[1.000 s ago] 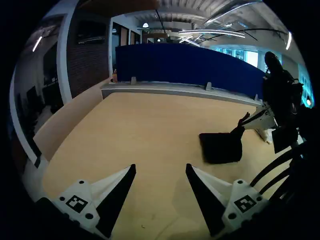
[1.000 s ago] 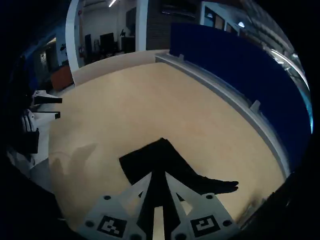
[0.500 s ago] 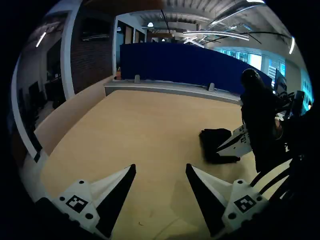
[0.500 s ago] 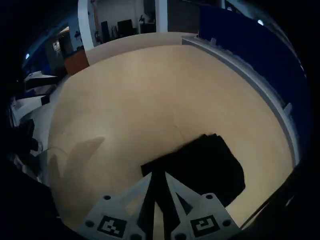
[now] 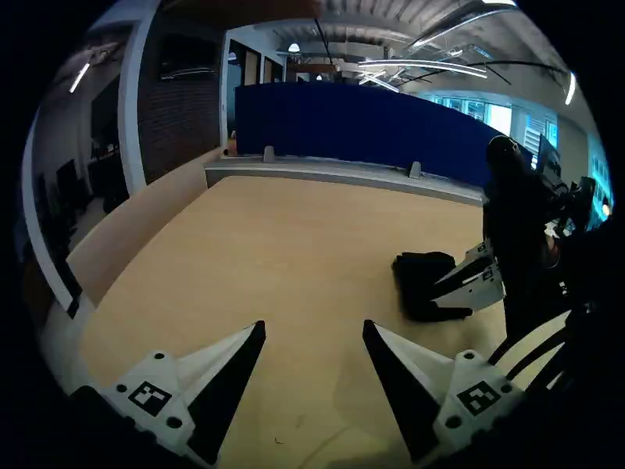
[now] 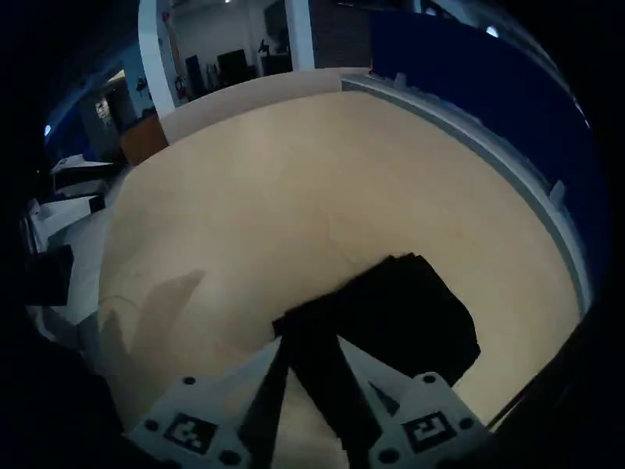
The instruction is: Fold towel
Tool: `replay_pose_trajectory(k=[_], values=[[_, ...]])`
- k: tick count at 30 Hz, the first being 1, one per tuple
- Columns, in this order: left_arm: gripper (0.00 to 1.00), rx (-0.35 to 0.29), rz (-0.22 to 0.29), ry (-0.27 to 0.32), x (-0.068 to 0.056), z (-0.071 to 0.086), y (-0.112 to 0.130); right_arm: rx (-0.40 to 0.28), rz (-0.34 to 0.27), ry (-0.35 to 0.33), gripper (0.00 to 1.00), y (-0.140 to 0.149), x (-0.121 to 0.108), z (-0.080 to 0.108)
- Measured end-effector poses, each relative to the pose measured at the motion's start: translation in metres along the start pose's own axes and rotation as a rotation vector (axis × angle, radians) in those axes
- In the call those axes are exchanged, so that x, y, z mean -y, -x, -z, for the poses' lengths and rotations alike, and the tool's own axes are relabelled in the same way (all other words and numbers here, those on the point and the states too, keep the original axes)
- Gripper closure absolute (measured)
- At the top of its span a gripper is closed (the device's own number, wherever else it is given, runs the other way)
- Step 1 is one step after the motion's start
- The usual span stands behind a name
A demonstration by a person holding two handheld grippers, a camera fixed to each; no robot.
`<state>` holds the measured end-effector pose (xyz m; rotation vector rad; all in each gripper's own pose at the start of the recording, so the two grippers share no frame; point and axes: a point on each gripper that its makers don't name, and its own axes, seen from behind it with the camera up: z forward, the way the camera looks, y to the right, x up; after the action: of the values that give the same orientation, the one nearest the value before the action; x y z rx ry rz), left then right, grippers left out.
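1. The left claw is released, its fingers wide apart, well apart from the black towel.
2. The right claw stands around the towel's near edge. Whether it is clenched, I cannot tell.
3. The towel lies bunched on the bench.
4. A blue partition is behind the towel.

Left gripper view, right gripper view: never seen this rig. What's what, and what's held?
No robot here: a person holds a two-finger gripper in each hand, and each carries a fisheye camera looking along its fingers. The left gripper view shows the left gripper open and empty above a light wooden table. The right gripper view looks down the right gripper onto a black towel bunched on the table. Its fingers straddle a towel fold; whether they pinch it is unclear.
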<state>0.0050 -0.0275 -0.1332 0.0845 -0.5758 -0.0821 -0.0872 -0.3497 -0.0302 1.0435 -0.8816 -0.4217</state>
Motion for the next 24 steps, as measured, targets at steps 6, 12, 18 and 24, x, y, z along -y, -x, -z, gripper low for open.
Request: replay_pose_trajectory(k=[6, 12, 18, 24], values=[[0.07, 0.004, -0.001, 0.003, -0.003, 0.000, 0.002, -0.031, -0.014, 0.029, 0.28, 0.000, -0.003, 0.012], [0.07, 0.005, -0.006, 0.006, -0.005, 0.000, 0.002, -0.062, -0.031, 0.098, 0.05, 0.004, -0.016, 0.025], [0.07, 0.001, -0.006, 0.009, -0.007, 0.000, -0.001, -0.076, -0.076, 0.139, 0.00, 0.015, -0.025, 0.037], [0.07, -0.002, -0.009, 0.011, -0.008, 0.003, -0.003, -0.072, -0.117, 0.171, 0.00, 0.035, -0.030, 0.047]])
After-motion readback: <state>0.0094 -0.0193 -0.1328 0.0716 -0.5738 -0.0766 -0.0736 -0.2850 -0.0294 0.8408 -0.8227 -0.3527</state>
